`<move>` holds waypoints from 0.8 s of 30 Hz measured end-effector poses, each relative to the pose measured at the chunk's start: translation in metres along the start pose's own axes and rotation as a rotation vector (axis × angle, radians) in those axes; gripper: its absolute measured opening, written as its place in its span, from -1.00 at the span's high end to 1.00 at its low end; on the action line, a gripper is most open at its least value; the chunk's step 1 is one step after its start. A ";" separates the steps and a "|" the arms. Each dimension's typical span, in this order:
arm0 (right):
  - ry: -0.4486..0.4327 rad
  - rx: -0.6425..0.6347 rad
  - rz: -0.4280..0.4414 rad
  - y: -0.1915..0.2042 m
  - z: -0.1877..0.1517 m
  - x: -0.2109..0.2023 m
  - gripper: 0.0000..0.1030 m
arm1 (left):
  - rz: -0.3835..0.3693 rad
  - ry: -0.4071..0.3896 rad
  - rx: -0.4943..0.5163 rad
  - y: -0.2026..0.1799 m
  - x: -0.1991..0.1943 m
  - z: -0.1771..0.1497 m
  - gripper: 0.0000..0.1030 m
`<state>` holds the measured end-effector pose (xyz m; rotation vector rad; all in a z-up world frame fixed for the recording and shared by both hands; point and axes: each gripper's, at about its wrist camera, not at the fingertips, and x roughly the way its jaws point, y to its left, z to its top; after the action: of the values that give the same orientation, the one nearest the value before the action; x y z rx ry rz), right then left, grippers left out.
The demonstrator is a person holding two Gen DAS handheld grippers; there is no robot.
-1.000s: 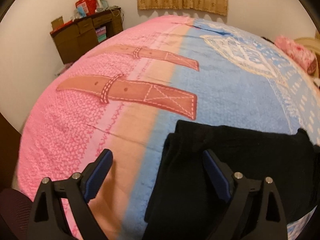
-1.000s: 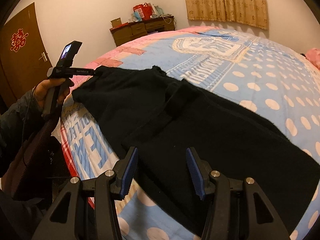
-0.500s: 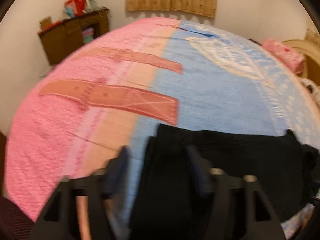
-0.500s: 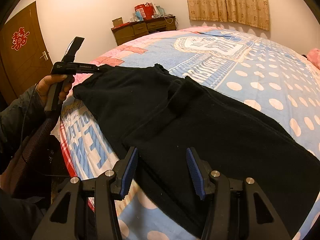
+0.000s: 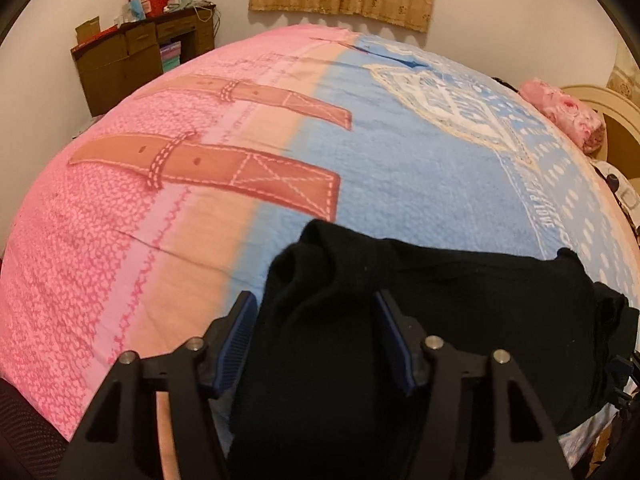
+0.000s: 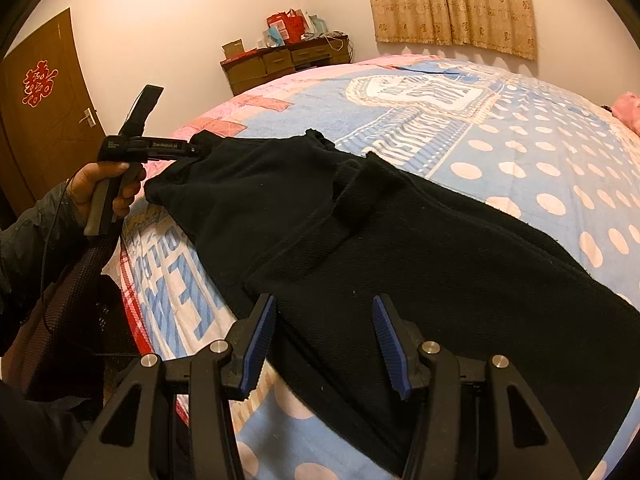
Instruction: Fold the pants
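we see black pants (image 6: 400,248) lying spread across the blue, dotted side of a bed (image 5: 420,184), filling the lower middle and right of the right wrist view. in the left wrist view one bunched end of the pants rises in the lower centre of the frame, and the left gripper (image 5: 316,336) has that bunched cloth between its blue pads; its jaws are closing, and we cannot tell whether the pads already press on the cloth. in the right wrist view the same gripper sits at the left of the frame, held by a hand (image 6: 100,188) in a dark sleeve, its tip at the far left corner of the pants.

the right gripper (image 6: 324,332) hangs at the bottom centre of its own view, over the near edge of the pants, with its jaws apart and nothing pinched between them.

behind the bed, a brown desk (image 6: 280,64) stands against the wall in the upper middle, a curtain (image 6: 452,4) hangs at the upper right, and a brown door (image 6: 44,112) shows at the upper left.
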<state>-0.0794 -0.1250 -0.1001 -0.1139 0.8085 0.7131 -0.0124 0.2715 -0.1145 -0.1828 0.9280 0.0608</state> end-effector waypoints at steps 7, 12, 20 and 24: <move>-0.020 0.024 -0.022 -0.007 -0.001 -0.010 -0.01 | -0.055 -0.007 -0.025 -0.008 -0.026 0.003 0.63; -0.045 0.061 -0.045 -0.020 -0.004 -0.024 -0.01 | -0.152 -0.059 -0.104 -0.011 -0.071 0.007 0.63; -0.105 0.099 -0.077 -0.038 -0.016 -0.052 -0.01 | -0.266 -0.097 -0.068 -0.078 -0.137 0.012 0.64; -0.142 0.129 -0.103 -0.051 -0.025 -0.071 -0.01 | -0.328 -0.087 -0.018 -0.132 -0.151 0.013 0.64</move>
<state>-0.0968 -0.2111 -0.0770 0.0117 0.7059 0.5638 -0.0757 0.1478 0.0314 -0.3442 0.8014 -0.2244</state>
